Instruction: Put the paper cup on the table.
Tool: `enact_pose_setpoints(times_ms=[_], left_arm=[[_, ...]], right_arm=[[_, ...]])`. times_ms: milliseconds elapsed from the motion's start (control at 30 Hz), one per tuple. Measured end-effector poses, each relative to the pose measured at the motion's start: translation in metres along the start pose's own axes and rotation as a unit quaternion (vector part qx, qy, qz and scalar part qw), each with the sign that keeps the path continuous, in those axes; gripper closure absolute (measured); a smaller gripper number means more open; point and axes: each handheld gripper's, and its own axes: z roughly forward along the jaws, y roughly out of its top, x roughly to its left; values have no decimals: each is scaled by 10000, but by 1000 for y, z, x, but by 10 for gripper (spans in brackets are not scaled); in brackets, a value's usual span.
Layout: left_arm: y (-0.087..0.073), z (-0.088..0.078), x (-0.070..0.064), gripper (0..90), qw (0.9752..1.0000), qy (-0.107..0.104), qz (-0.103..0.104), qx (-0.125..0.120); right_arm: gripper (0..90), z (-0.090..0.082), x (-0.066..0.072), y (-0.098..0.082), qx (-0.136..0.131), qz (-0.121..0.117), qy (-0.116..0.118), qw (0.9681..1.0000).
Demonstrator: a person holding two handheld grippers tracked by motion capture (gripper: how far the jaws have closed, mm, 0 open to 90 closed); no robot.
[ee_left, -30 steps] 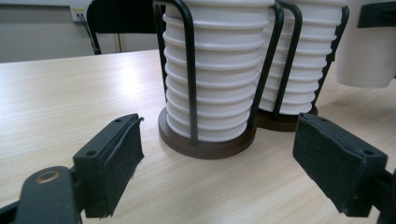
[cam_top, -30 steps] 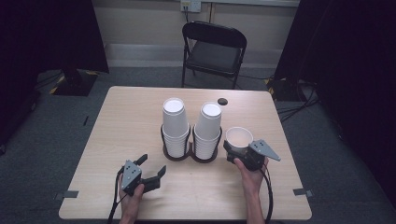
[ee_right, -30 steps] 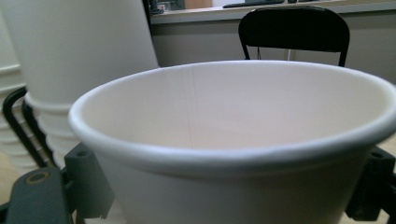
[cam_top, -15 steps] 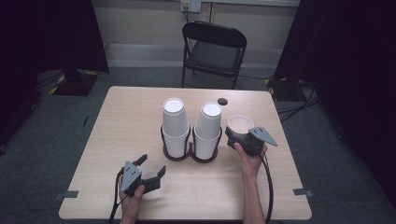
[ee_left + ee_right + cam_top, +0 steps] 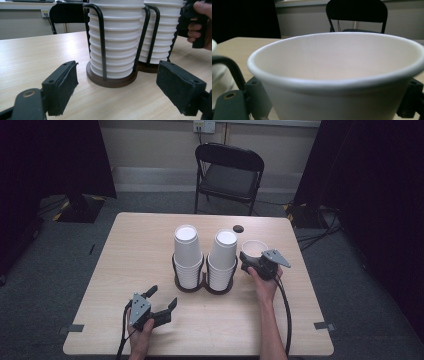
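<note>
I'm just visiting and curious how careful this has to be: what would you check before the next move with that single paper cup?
1. Right claw grips the single cup: ok, the right gripper view shows a jaw on each side of the cup.
2. Cup upright, mouth up: ok.
3. Cup empty: ok, the inside looks bare.
4. Left claw free: ok, open and holding nothing, resting near the table front edge.
5. Rack steady: cannot tell; both cup stacks stand upright in it.
6. Cup clear of the right stack: ok, a gap shows in the high view.
</note>
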Motion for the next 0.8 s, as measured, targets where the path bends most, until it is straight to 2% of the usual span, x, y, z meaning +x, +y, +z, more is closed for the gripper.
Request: enact_pose_setpoints(times_ms=[400, 567, 700, 800], left_arm=[[-1, -1, 1, 171, 10000, -18, 19, -62], [-1, -2, 1, 171, 9999, -31, -24, -110], [-1, -2, 1, 171, 10000, 14, 33, -92], [-1, -2, 1, 171, 10000, -23, 15, -93]], right_arm=[[109, 6, 1, -11, 99, 6, 76, 9999], [108, 4, 1, -13, 145, -21, 81, 9999], [108, 1, 1, -13, 227, -57, 116, 9997], [107, -2, -1, -15, 236, -43, 66, 9997]])
